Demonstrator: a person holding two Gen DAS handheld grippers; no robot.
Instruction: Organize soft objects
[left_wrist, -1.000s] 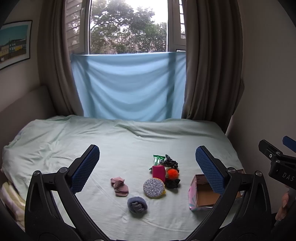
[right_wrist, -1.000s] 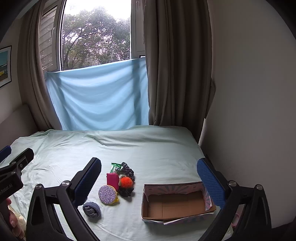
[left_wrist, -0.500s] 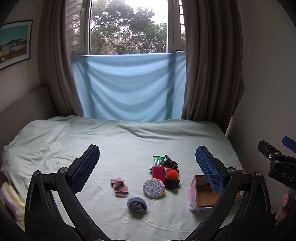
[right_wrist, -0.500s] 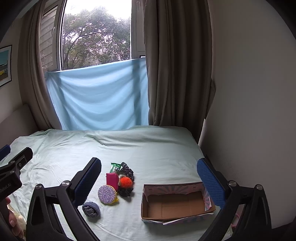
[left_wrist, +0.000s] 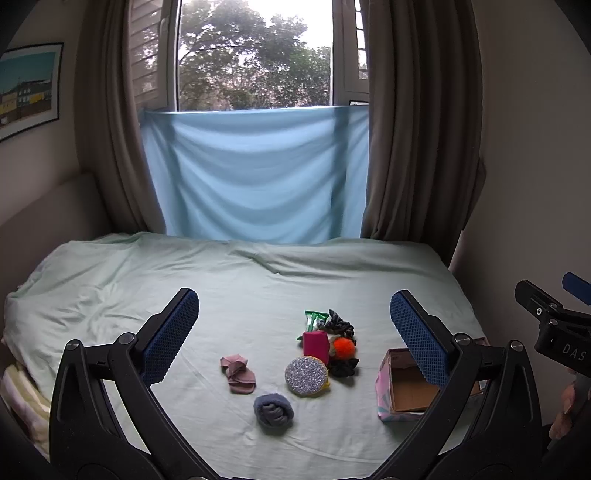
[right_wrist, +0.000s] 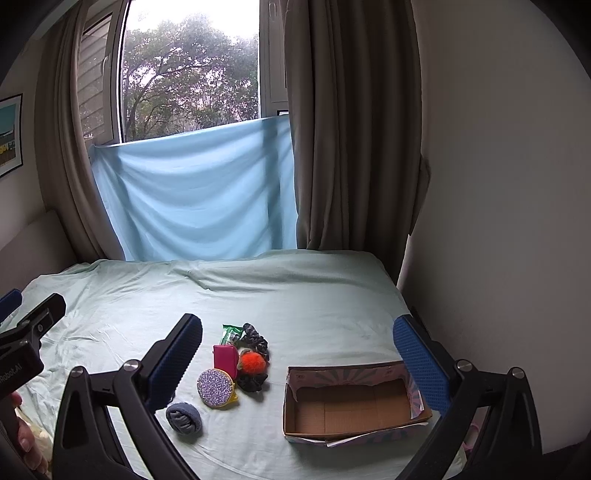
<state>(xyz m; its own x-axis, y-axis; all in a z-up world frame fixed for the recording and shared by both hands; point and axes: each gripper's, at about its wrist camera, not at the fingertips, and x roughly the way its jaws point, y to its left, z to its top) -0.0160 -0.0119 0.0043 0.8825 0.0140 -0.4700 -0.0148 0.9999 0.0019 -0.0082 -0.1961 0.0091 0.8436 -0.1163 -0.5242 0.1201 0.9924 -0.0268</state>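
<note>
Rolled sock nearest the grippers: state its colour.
The rolled sock is dusty grey-blue, clearest in the left wrist view.

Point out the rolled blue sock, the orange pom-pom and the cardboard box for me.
rolled blue sock (left_wrist: 273, 409): left wrist view, middle of the roll.
orange pom-pom (right_wrist: 252, 362): right wrist view, centre of the fluff.
cardboard box (right_wrist: 351, 408): right wrist view, bare inner floor.

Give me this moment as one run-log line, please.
left gripper: open, empty | right gripper: open, empty | box: empty | socks, scrunchies: on bed
</note>
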